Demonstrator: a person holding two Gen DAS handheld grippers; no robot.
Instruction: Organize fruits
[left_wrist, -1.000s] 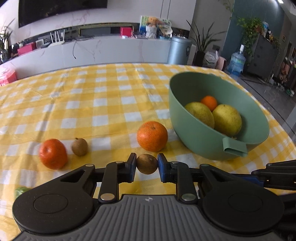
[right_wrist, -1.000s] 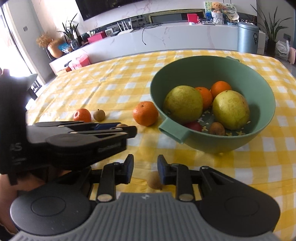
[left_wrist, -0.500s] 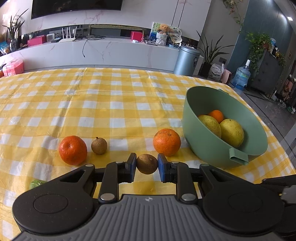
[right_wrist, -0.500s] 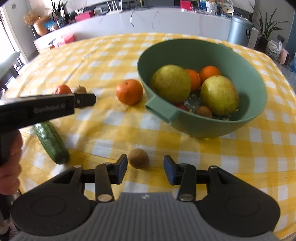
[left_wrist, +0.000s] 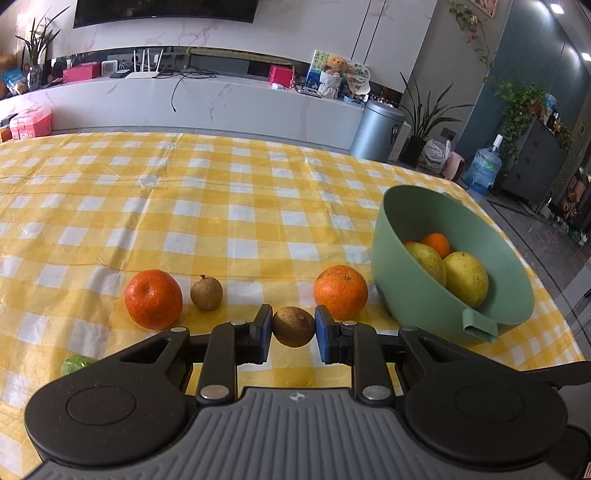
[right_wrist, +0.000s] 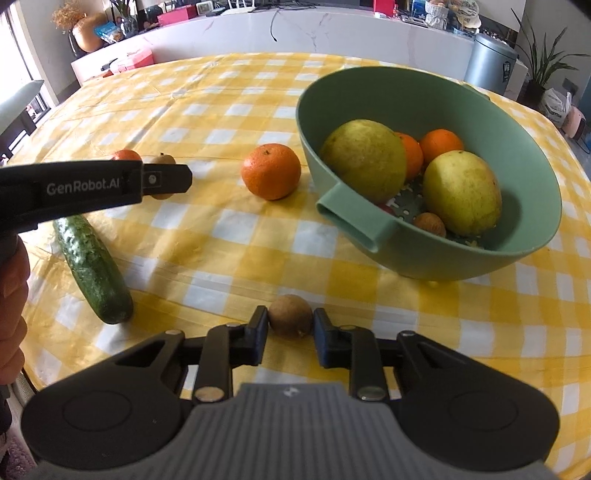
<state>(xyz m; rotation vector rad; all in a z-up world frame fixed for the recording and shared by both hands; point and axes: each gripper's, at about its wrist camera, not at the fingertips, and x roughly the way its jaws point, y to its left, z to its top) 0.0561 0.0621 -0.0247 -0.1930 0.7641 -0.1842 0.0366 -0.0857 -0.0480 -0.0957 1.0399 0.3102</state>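
Note:
My left gripper (left_wrist: 293, 326) is shut on a small brown longan (left_wrist: 293, 325), held above the yellow checked tablecloth. Ahead of it lie an orange (left_wrist: 340, 291), a second orange (left_wrist: 153, 299) and another brown longan (left_wrist: 206, 293). The green bowl (left_wrist: 413, 295) at the right holds two yellow pears and oranges. My right gripper (right_wrist: 290, 326) is open, its jaws on either side of a brown longan (right_wrist: 290, 320) that lies on the cloth. The bowl (right_wrist: 424, 258) is ahead to its right, an orange (right_wrist: 270, 176) ahead.
A cucumber (right_wrist: 92, 267) lies at the left in the right wrist view, below the left gripper's arm (right_wrist: 92, 186). The table's right edge runs just past the bowl. A white counter and a grey bin (left_wrist: 376, 129) stand beyond the table.
My left gripper has drawn back and risen with its longan, so the bowl looks farther. My right gripper has moved forward over the loose longan, which now sits between its jaws.

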